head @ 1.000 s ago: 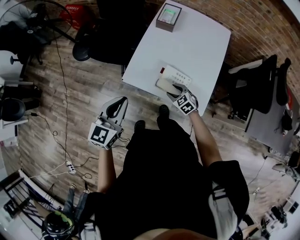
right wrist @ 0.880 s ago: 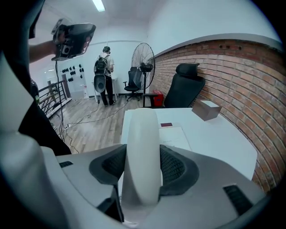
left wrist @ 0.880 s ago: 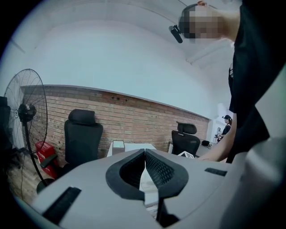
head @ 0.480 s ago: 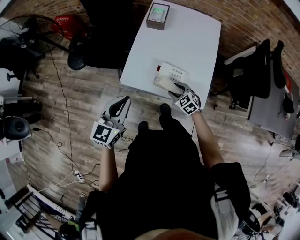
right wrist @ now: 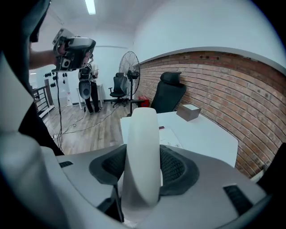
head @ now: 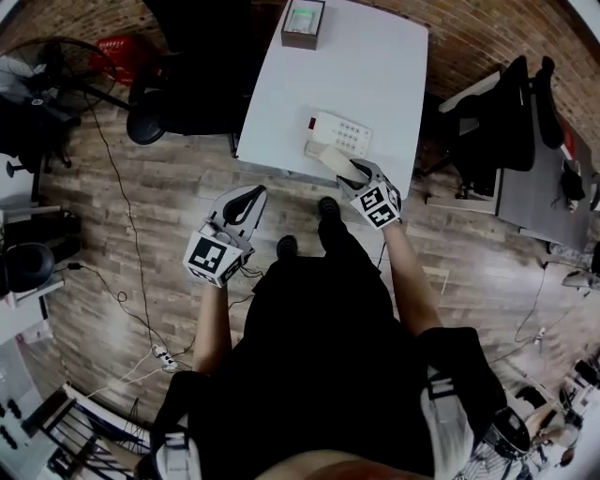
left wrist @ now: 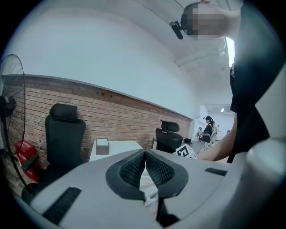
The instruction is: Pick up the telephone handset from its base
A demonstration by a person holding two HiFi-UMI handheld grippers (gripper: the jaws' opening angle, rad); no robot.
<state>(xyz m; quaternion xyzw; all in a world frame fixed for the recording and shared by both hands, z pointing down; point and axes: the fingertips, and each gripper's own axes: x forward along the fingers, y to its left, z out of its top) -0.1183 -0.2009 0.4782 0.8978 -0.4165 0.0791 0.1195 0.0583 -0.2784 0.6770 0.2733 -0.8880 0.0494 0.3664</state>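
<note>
A white telephone handset (right wrist: 143, 134) stands upright between the pads of my right gripper (right wrist: 143, 167), which is shut on it. In the head view this gripper (head: 359, 176) holds the handset (head: 338, 160) just above the near edge of the white table (head: 375, 75). The phone base (head: 339, 134), with its keypad, lies on the table right behind it, and a strip of the base (right wrist: 172, 136) shows past the handset. My left gripper (head: 242, 204) hangs over the wooden floor to the left of the table. Its jaws (left wrist: 145, 156) are shut and hold nothing.
A small dark box (head: 303, 23) sits at the table's far end. A black office chair (head: 187, 84) stands left of the table and a floor fan (head: 37, 75) further left. Cables (head: 122, 281) run over the floor. Another desk (head: 534, 187) with chairs stands at the right.
My right gripper has risen with the handset, lifting it off the base toward the table's near edge. The left gripper has tilted a little and stayed about where it was.
</note>
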